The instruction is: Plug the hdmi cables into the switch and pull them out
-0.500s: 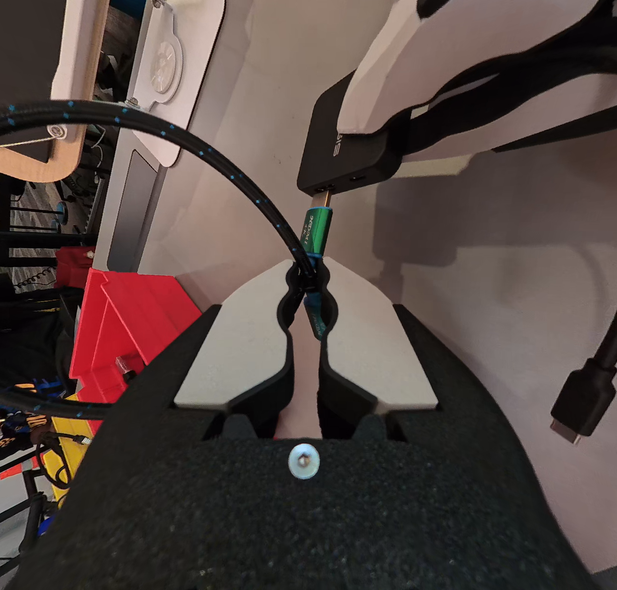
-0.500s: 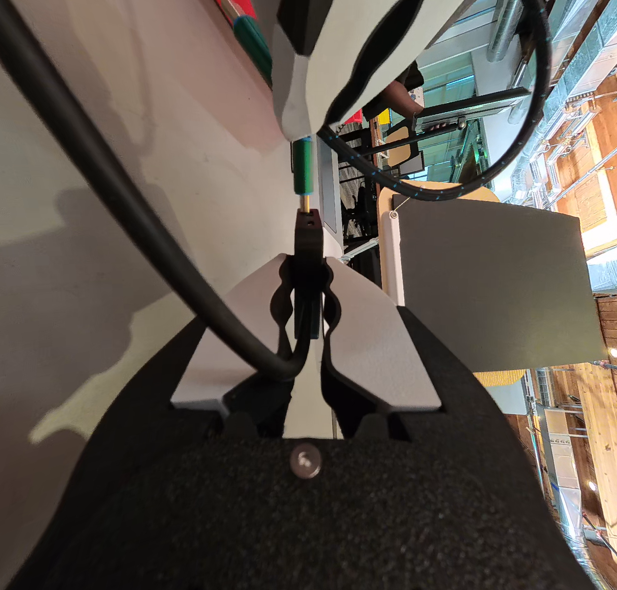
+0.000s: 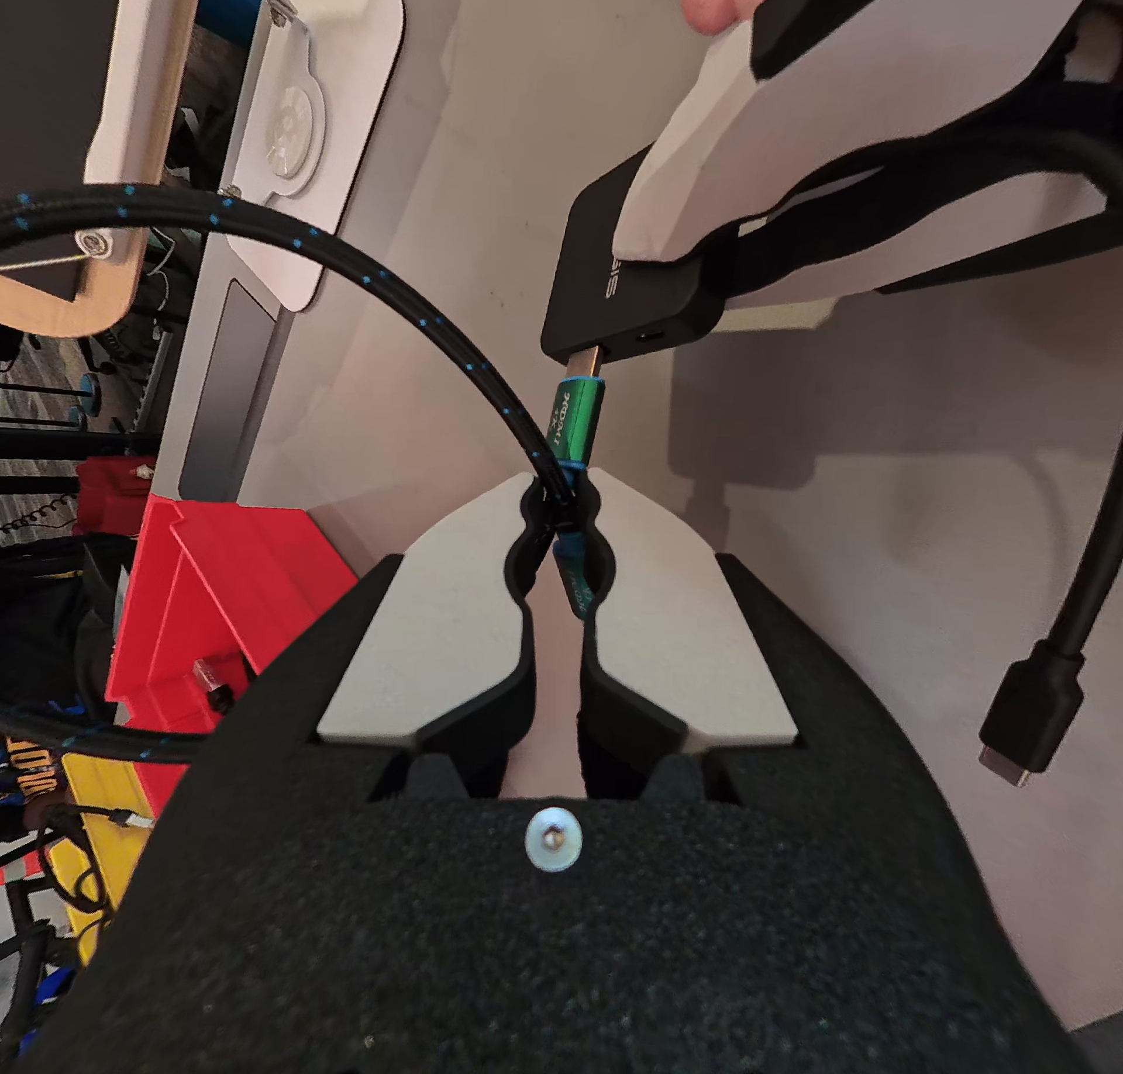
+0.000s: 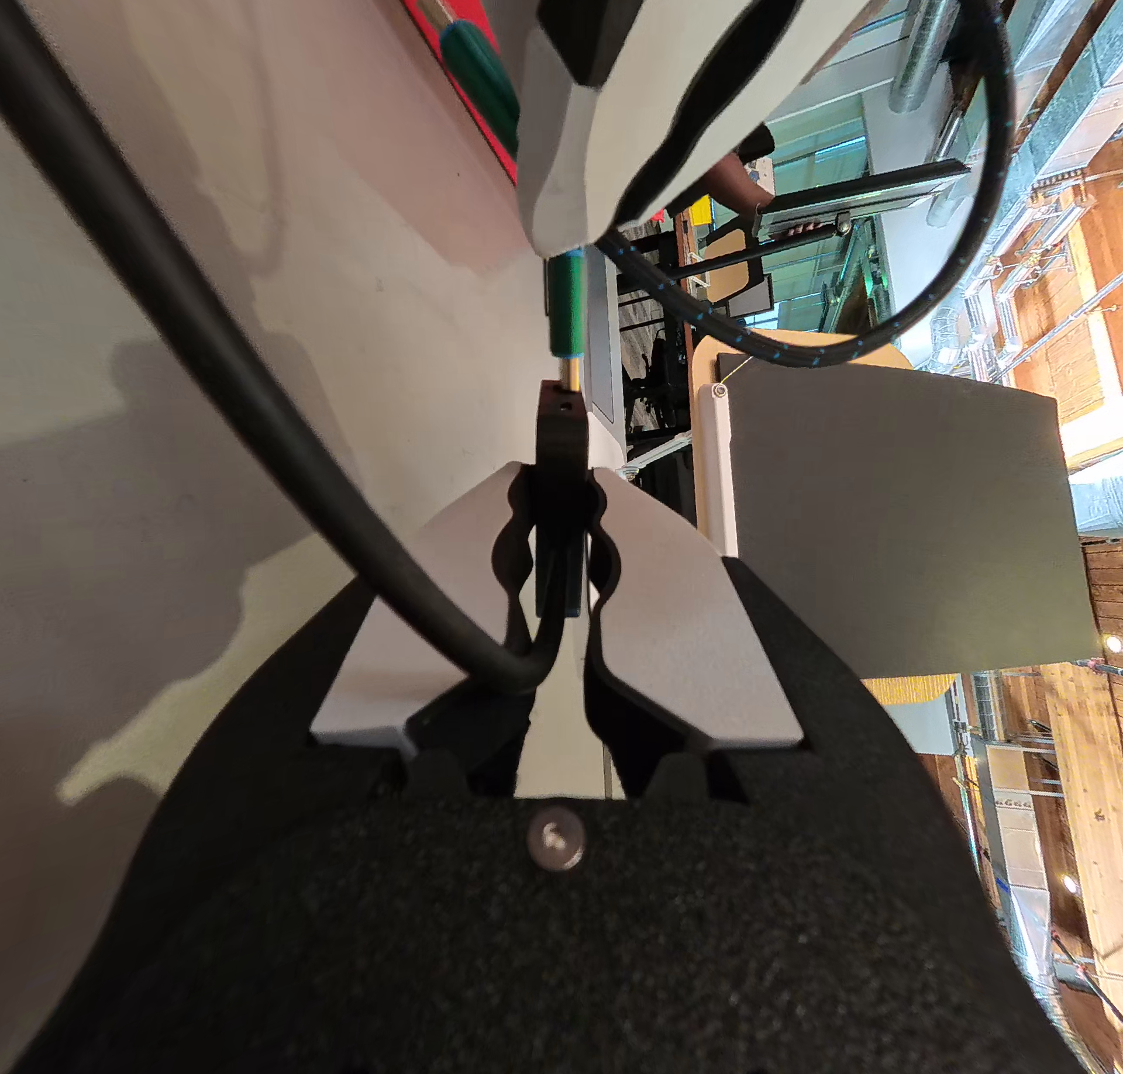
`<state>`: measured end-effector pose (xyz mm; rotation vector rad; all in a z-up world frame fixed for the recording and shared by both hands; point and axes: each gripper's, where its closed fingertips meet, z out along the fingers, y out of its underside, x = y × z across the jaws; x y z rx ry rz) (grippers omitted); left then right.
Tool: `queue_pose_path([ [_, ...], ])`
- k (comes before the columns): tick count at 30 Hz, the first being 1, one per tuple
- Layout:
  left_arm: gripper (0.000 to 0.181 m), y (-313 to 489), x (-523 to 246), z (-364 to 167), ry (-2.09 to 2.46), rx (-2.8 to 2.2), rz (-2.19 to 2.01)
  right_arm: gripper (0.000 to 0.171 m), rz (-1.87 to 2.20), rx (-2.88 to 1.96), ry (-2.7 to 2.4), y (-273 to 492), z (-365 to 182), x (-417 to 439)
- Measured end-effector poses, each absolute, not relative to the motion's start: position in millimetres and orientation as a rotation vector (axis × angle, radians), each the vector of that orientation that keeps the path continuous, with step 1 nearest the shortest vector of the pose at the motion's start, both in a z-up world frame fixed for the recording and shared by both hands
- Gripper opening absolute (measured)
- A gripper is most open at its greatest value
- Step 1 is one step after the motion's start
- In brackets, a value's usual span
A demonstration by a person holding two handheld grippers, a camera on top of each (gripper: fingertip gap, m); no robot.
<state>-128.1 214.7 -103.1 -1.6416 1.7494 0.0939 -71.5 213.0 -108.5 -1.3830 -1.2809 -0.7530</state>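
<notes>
Left gripper [image 3: 562,492] is clenched on the rear of the green plug [image 3: 576,422], the braided cable [image 3: 340,255] arcing away to its left. Just ahead of its tips the plug's gold tongue sits in a port on the edge of the black switch [image 3: 598,291] — partly seated only, with a band of metal showing between green shell and housing. Against the view half a second ago that exposed band looks somewhat longer in the left wrist view, which suggests the plug is on its way out rather than in; this is a judgement, the difference being small. Right gripper [image 4: 562,474] is clamped on the switch [image 4: 562,431] edge-on, with the switch's own black lead [image 4: 182,328] looping out between its fingers to its left; its grasp is unchanged. That lead's free connector [image 3: 1033,717] hangs well to the right of the left gripper, unplugged. Beyond, a red bin [image 3: 231,607] lies left of the left gripper. If extraction is under way, a straight pull along the port axis is required — sideways load could strain the tongue.
</notes>
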Motion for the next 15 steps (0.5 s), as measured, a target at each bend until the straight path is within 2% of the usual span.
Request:
queue_pose_path([
  [15, 0.01, 214.7, -126.9, -107.2, 1.752, -1.644, 0.124, 0.014, -0.754, -1.384, -1.288, 211.1, -110.7, -74.1],
])
